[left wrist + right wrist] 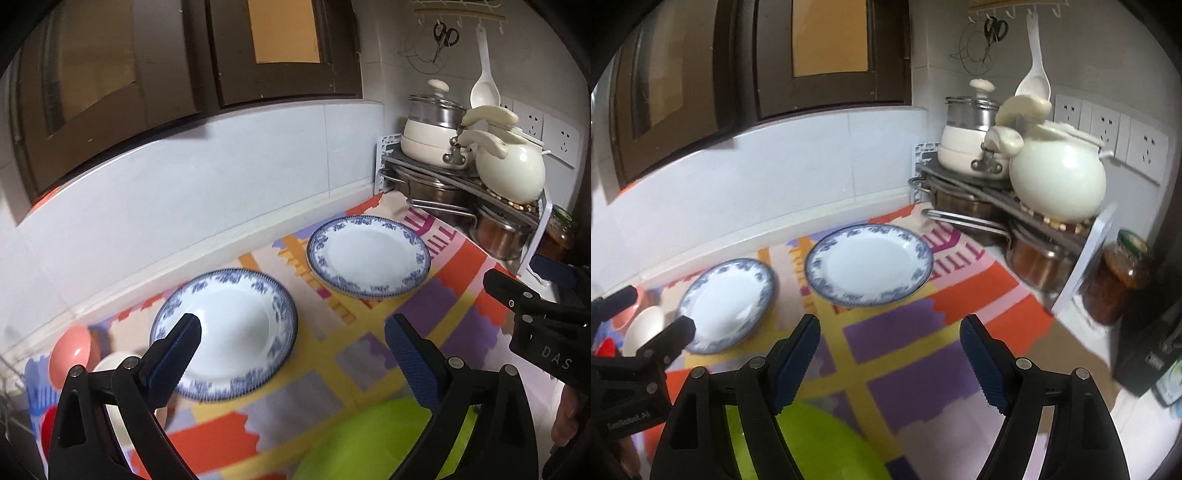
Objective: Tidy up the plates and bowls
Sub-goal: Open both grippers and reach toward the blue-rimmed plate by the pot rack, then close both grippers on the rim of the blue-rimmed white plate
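Blue-rimmed plates apart, tongs empty.

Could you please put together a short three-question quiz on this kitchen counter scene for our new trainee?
1. True or false: the two blue-rimmed plates are stacked.
2. How many blue-rimmed plates lie on the mat?
3. Is the left hand-held gripper A) open and empty, or B) shut on a plate?

Key: 1 false, they lie apart, side by side. 2 two. 3 A.
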`<state>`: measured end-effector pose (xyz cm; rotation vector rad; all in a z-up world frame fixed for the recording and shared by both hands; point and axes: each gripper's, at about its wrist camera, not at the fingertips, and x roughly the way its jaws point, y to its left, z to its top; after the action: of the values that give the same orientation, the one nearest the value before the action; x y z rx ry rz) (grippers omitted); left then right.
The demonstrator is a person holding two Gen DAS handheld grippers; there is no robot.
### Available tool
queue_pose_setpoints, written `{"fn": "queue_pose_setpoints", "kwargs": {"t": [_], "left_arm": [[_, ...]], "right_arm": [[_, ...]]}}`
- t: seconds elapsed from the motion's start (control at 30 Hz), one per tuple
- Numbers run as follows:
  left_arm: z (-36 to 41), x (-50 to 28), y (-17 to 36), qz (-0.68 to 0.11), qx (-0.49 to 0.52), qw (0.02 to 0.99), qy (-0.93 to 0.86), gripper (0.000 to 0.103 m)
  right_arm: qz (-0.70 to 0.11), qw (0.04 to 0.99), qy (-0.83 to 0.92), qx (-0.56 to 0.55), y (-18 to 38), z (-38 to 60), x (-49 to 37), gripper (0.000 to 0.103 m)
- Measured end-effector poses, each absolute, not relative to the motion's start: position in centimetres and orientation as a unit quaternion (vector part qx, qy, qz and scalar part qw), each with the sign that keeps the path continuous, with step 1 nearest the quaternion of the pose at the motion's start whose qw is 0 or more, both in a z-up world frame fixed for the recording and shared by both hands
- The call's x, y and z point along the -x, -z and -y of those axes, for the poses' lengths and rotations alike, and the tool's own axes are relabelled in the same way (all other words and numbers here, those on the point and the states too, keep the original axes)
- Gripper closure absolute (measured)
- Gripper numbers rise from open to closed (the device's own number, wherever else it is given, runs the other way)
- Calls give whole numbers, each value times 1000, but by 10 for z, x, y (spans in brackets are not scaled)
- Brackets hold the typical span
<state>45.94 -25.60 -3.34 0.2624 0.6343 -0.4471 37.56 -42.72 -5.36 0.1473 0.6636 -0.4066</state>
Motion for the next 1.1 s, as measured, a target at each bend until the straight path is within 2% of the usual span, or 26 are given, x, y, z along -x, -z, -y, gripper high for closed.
{"fn": "queue_pose_setpoints", "kwargs": {"t": [0.47, 0.83, 1.1], "left_arm": [[312, -539, 39, -303, -154, 912, 228, 2], [362, -598, 82, -343, -168, 896, 229, 2], [384, -637, 113, -375, -158, 883, 233, 9]], "right_arm": [[-336, 908, 238, -76, 62, 469, -456, 24], [-370, 887, 258, -99, 108, 523, -504, 24], [-395, 872, 264, -118, 140, 558, -532, 24]]}}
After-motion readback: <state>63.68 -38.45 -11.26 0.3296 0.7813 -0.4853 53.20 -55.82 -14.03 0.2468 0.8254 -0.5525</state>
